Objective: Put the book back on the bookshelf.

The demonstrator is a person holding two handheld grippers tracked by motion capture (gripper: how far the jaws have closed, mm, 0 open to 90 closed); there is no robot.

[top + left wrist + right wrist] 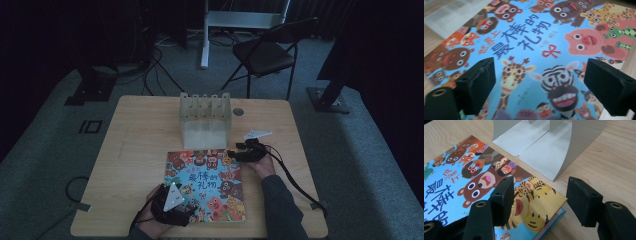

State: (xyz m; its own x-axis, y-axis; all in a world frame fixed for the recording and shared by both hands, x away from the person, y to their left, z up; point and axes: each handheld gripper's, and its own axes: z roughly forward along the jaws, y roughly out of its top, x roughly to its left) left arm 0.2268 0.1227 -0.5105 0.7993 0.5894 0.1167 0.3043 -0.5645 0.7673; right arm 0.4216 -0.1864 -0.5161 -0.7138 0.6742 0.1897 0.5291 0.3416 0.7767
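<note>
High view: the picture book (206,186) lies flat on the desk (135,150), before the empty book rack (205,120). Left gripper (187,212) and right gripper (234,154) stand spread, gripping nothing; lifting and racking remain.

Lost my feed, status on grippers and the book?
Left gripper open above picture book. Right gripper open, straddling its raised corner, not clamped. Book flat on table; metal rack just behind.

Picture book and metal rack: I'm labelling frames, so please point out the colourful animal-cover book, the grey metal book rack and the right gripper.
colourful animal-cover picture book (205,186), high view, cover centre
grey metal book rack (205,134), high view, base plate
right gripper (539,200), right gripper view, between fingers
</note>
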